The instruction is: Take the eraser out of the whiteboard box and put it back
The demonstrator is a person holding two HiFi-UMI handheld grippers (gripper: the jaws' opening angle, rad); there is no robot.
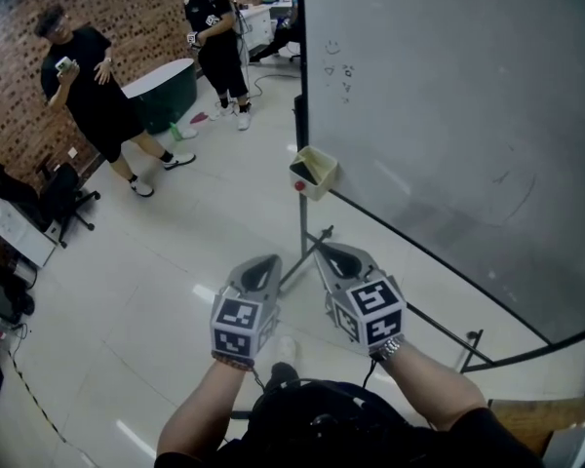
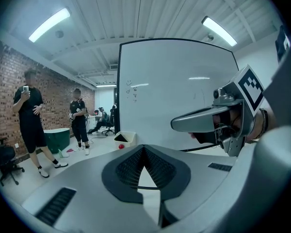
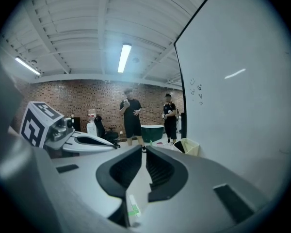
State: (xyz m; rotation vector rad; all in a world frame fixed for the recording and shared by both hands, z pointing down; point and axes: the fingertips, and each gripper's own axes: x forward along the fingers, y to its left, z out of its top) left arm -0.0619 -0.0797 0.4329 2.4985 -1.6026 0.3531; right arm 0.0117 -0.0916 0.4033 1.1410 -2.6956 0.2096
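Left gripper was fully closed on nothing, right gripper was open just a crack, also empty. Box hung at the whiteboard's lower-left corner, something dark inside.

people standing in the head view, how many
2: one person at the far left by the brick wall, the other right of the green tub. Another may sit further back, partly hidden.
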